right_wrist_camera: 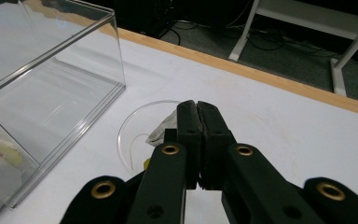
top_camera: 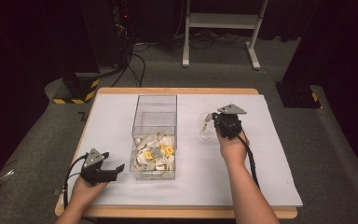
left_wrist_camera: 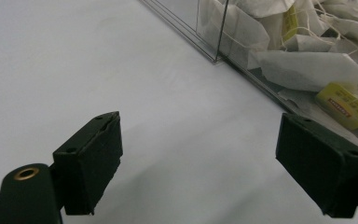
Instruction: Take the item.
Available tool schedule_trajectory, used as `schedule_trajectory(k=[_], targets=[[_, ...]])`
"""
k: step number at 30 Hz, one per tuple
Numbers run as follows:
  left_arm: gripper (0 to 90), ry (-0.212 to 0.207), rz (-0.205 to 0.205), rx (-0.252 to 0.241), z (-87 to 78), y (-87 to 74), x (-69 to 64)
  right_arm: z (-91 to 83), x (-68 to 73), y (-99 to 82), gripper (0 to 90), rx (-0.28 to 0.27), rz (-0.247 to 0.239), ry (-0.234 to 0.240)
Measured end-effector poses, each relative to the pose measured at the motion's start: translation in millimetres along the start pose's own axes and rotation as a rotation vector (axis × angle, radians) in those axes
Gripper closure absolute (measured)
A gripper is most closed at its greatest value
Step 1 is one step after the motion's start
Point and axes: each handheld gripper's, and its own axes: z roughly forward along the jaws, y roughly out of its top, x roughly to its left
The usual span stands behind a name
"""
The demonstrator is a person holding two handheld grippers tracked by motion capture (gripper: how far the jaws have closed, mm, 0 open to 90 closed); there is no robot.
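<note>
The tea bag (right_wrist_camera: pixel 162 132) hangs in the clear cup (right_wrist_camera: pixel 135 128), seemingly by its string from the clenched right gripper (right_wrist_camera: pixel 196 108), at three o'clock of the box (top_camera: pixel 154 112). Left gripper (left_wrist_camera: pixel 198 154) released; yellow tags (left_wrist_camera: pixel 344 105) unreadable.

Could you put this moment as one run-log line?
left gripper: open, idle beside clear box | right gripper: shut, over clear cup holding tea bag
</note>
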Motion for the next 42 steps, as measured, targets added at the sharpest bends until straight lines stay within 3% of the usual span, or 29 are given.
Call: schedule_trajectory(k=[12,23,28,37,42], targets=[[15.1,0.001,0.000,0.002,0.1,0.1,0.0,1.1,0.4,0.2,76.6,-0.002,0.015,-0.011],[15.1,0.007,0.001,0.003,0.1,0.0,-0.3,-17.4,3.6,4.8,67.9,-0.035,0.036,0.014],[15.1,0.010,0.004,0.003,0.0,0.0,-0.6,-24.1,5.0,4.3,54.9,-0.035,0.048,0.038],[15.1,0.014,0.007,0.001,-0.2,-0.1,-0.4,-33.6,16.7,-4.4,27.0,-0.049,0.044,0.014],[15.1,0.013,0.005,0.000,-0.1,-0.1,-0.6,-36.9,19.8,-11.7,18.2,-0.045,0.057,0.020]])
